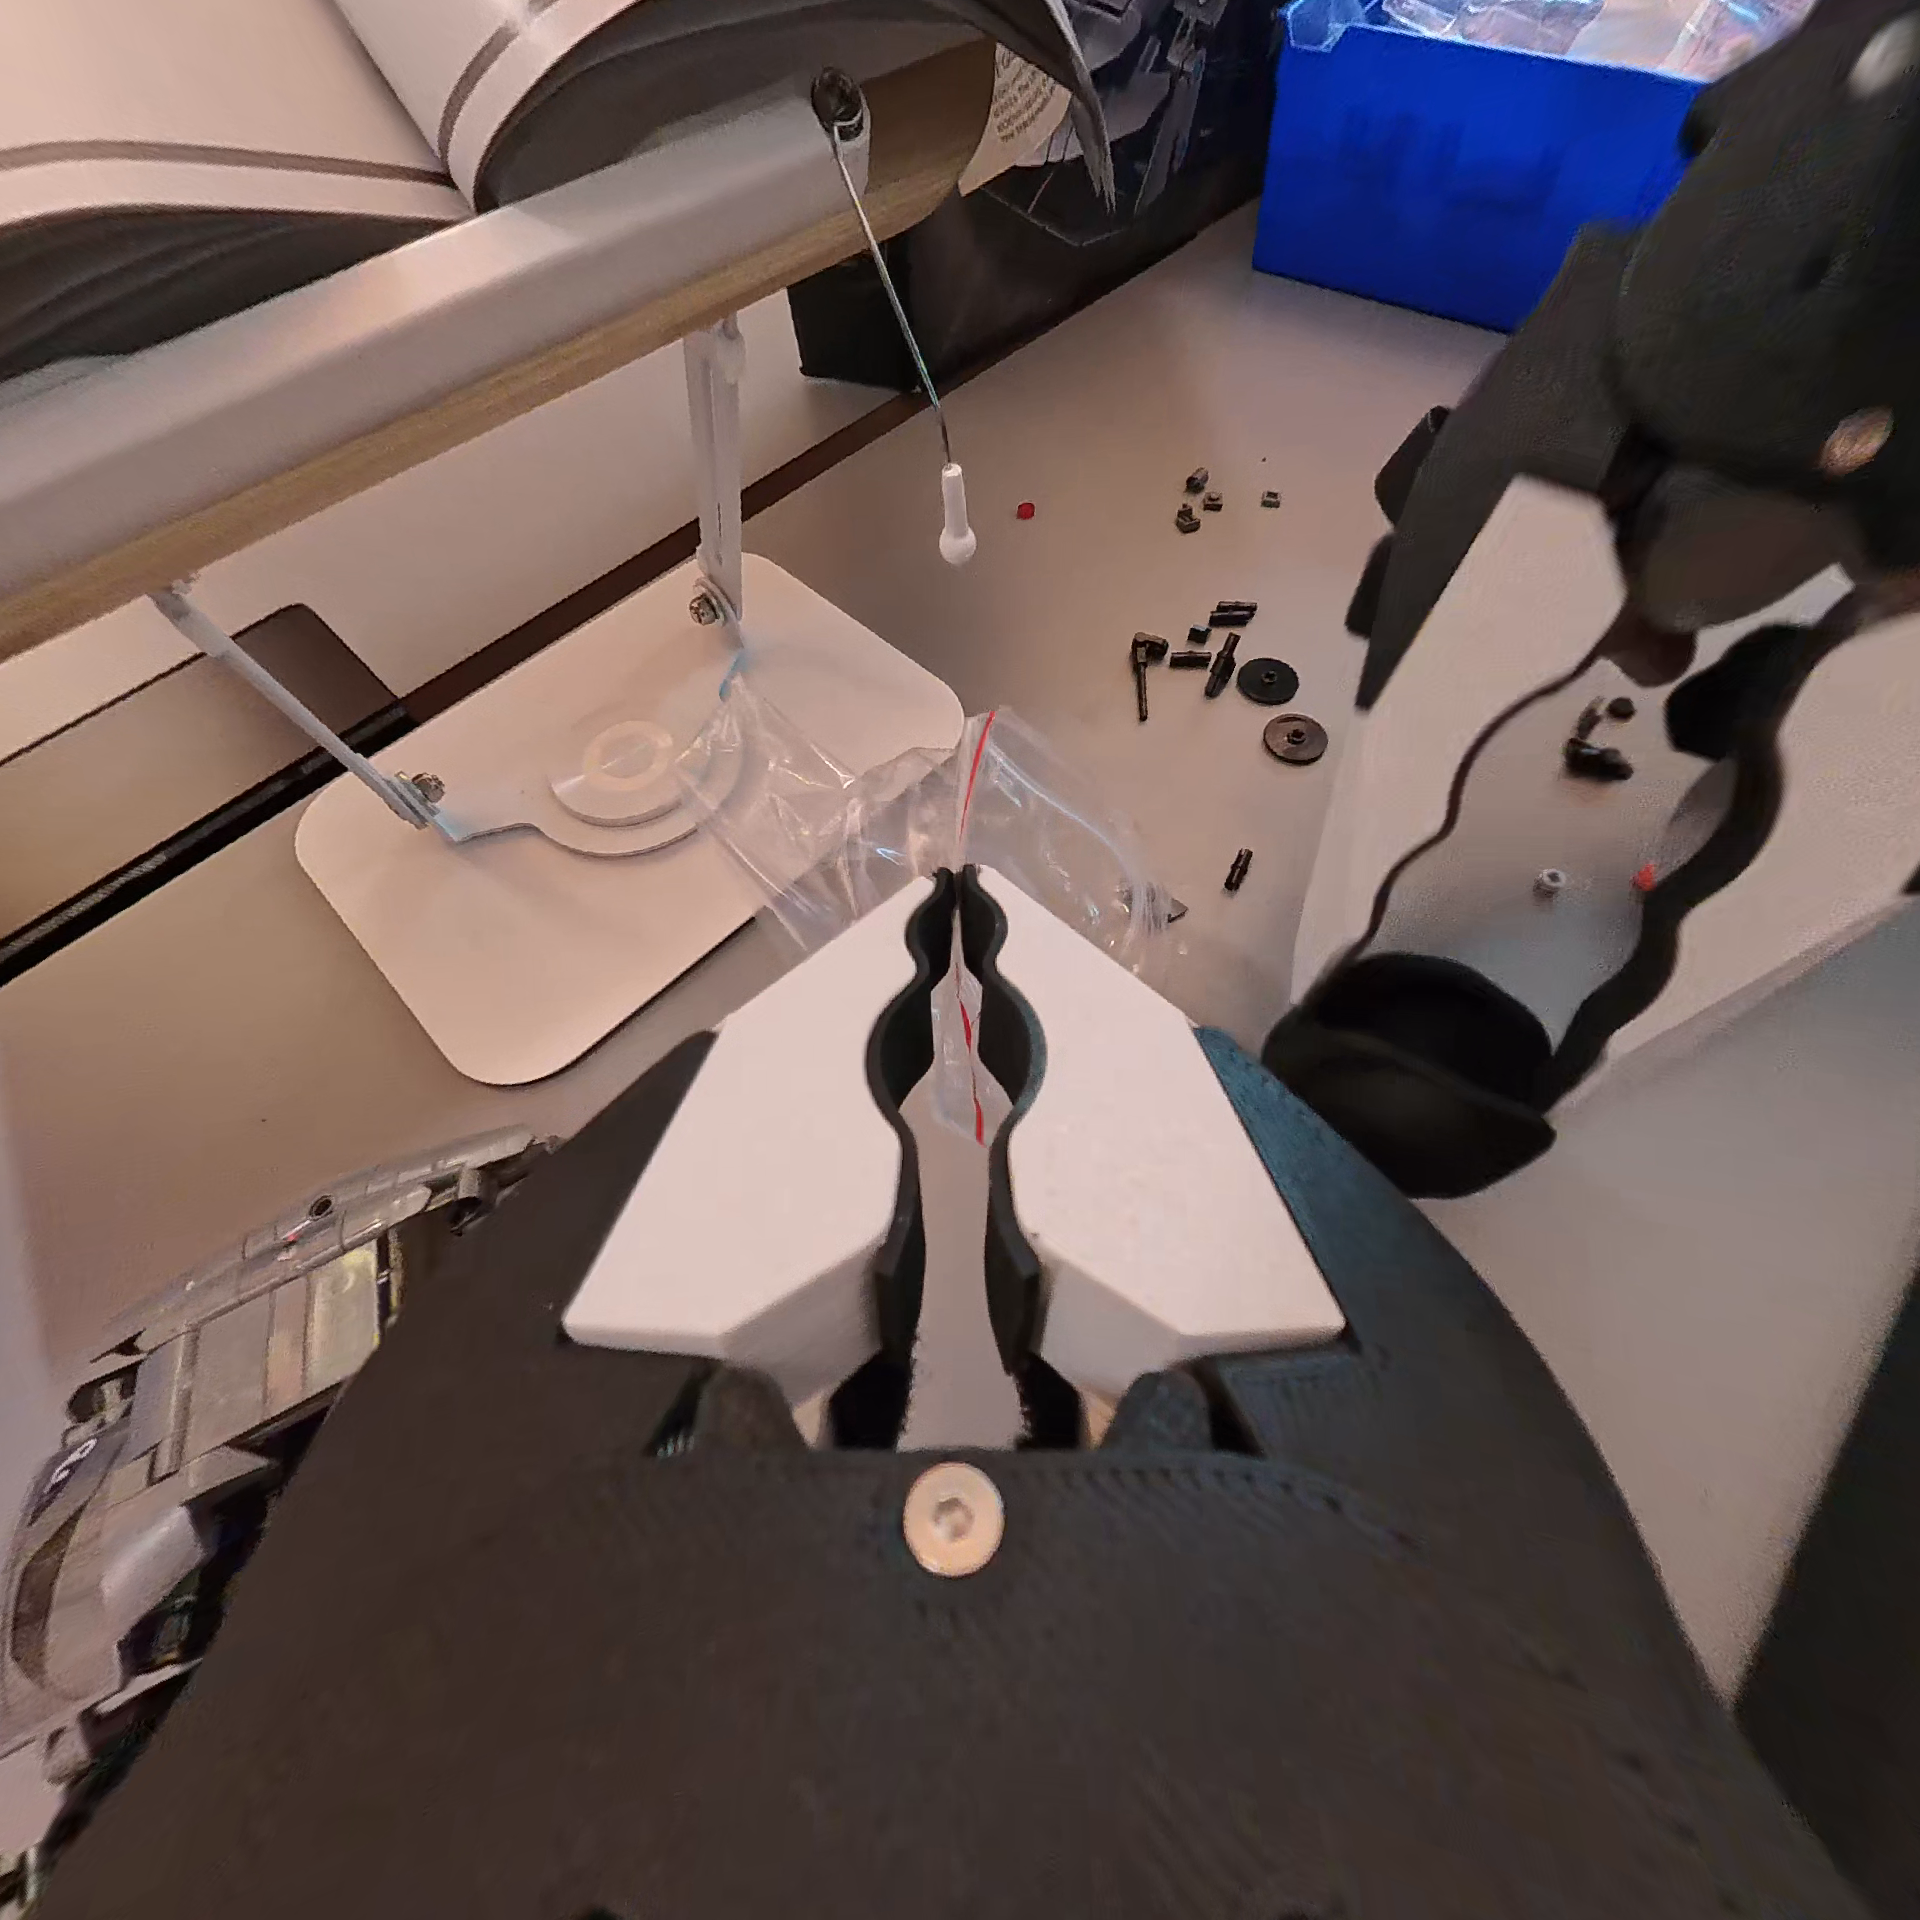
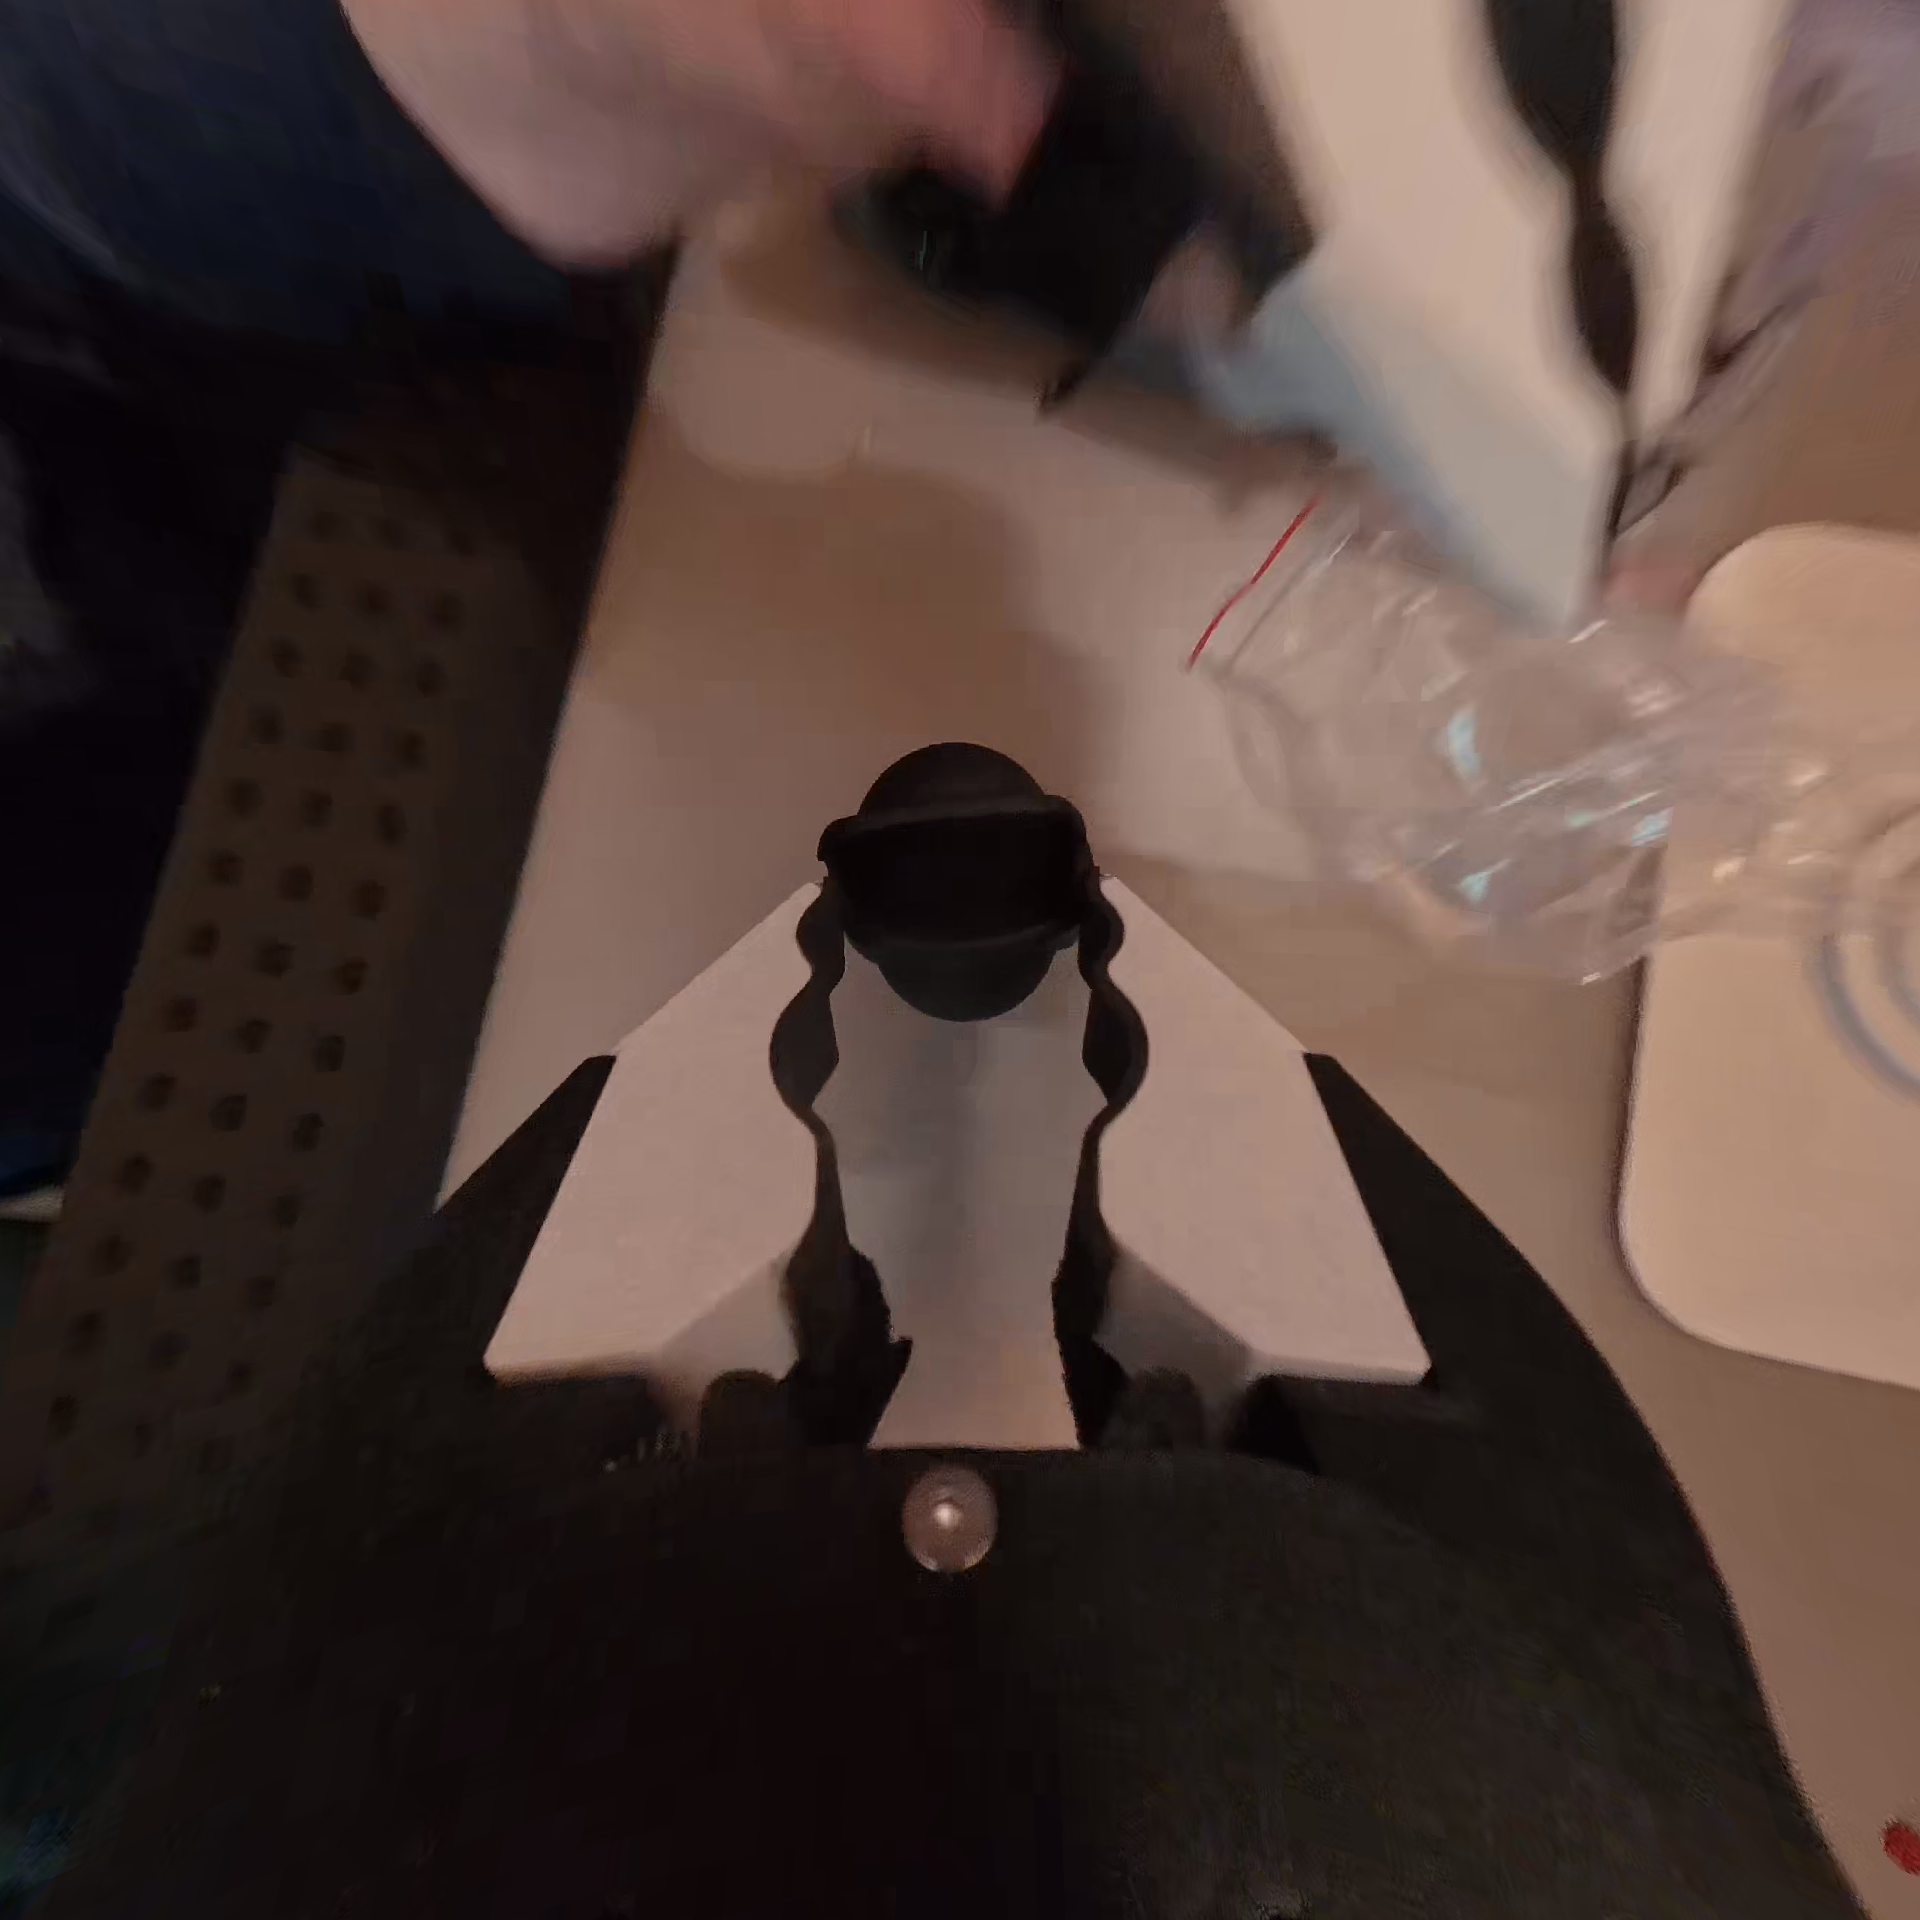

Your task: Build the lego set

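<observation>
White book stand base [image 1: 540,935]: flat rounded plate on pale tabletop [image 1: 260,1101], two slanted white struts [image 1: 717,478] bolted to it. Open book [image 1: 312,135] resting on stand ledge above. Thin metal page-holder arm [image 1: 894,301] with white tip hanging from ledge. Blue plastic bin [image 1: 1455,177] at far right, on tabletop. Dark perforated panel [image 2: 260,935] alongside table edge, blurred. Same white base [image 2: 1787,1143] at right edge.

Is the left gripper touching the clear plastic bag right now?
Touching. The left wrist view shows the left gripper closed on the red-striped edge of the clear plastic bag, pinched between its dark pads.
</observation>
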Demonstrator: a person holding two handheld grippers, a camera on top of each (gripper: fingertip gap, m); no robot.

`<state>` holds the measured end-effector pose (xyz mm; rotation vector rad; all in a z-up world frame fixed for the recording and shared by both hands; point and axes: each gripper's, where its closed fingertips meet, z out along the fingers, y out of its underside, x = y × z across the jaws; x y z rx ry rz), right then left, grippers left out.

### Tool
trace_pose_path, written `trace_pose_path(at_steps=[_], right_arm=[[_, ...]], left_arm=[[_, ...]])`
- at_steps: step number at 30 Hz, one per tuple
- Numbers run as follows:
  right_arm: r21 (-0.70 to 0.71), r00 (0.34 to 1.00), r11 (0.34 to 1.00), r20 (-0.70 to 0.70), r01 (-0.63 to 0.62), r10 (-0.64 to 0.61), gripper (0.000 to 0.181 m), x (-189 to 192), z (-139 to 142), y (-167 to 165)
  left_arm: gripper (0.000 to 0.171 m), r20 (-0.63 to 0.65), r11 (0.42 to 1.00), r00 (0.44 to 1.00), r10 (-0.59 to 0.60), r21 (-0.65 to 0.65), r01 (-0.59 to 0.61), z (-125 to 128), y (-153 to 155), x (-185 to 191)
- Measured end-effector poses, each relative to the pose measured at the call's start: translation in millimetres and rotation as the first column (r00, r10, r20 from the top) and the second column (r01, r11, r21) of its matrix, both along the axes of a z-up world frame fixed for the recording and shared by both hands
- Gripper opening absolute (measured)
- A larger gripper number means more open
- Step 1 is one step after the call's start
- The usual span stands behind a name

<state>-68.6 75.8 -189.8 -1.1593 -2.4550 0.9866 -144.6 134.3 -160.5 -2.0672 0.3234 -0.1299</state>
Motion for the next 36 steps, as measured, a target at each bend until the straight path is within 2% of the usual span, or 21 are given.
trace_pose_path(at_steps=[3, 9, 20, 25, 26, 27, 30, 32, 34, 36], right_arm=[[-0.046, 0.991, 0.998, -0.121, 0.050, -0.056, 0.043, -13, 20, 5], [-0.090, 0.946, 0.981, -0.265, 0.171, -0.189, 0.041, -39, 24, 25], [-0.069, 0.915, 0.972, -0.329, 0.223, -0.233, 0.041, -52, 15, 41], [-0.092, 0.901, 0.965, -0.344, 0.246, -0.263, 0.039, -60, 16, 41], [-0.094, 0.895, 0.963, -0.355, 0.252, -0.269, 0.035, -61, 17, 42], [-0.101, 0.891, 0.963, -0.366, 0.251, -0.270, 0.010, -61, 18, 41], [-0.115, 0.888, 0.957, -0.358, 0.266, -0.290, 0.005, -63, 16, 39], [-0.079, 0.902, 0.961, -0.334, 0.264, -0.275, 0.000, -63, 8, 39], [-0.076, 0.927, 0.972, -0.293, 0.221, -0.233, 0.002, -56, 7, 35], [-0.045, 0.967, 0.981, -0.166, 0.189, -0.194, 0.031, -41, 0, 35]], left_arm=[[0.000, 0.012, 1.000, 1.000, -0.007, -0.016, 0.007, -6, 0, 6], [0.000, 0.146, 0.999, 0.989, -0.038, -0.010, 0.040, -6, -2, 16], [0.000, 0.400, 0.993, 0.909, -0.116, 0.039, 0.109, 5, -9, 23], [0.000, 0.457, 0.987, 0.876, -0.157, 0.040, 0.156, 4, -10, 32], [0.000, 0.471, 0.984, 0.866, -0.170, 0.041, 0.171, 4, -11, 34], [0.000, 0.490, 0.983, 0.854, -0.176, 0.048, 0.176, 5, -11, 35], [0.000, 0.525, 0.981, 0.830, -0.188, 0.056, 0.187, 7, -12, 33], [0.000, 0.514, 0.983, 0.841, -0.166, 0.025, 0.179, 0, -12, 29], [0.000, 0.501, 0.985, 0.851, -0.156, 0.019, 0.170, -1, -12, 28], [0.000, 0.470, 0.990, 0.874, -0.124, -0.006, 0.143, -6, -12, 22]])
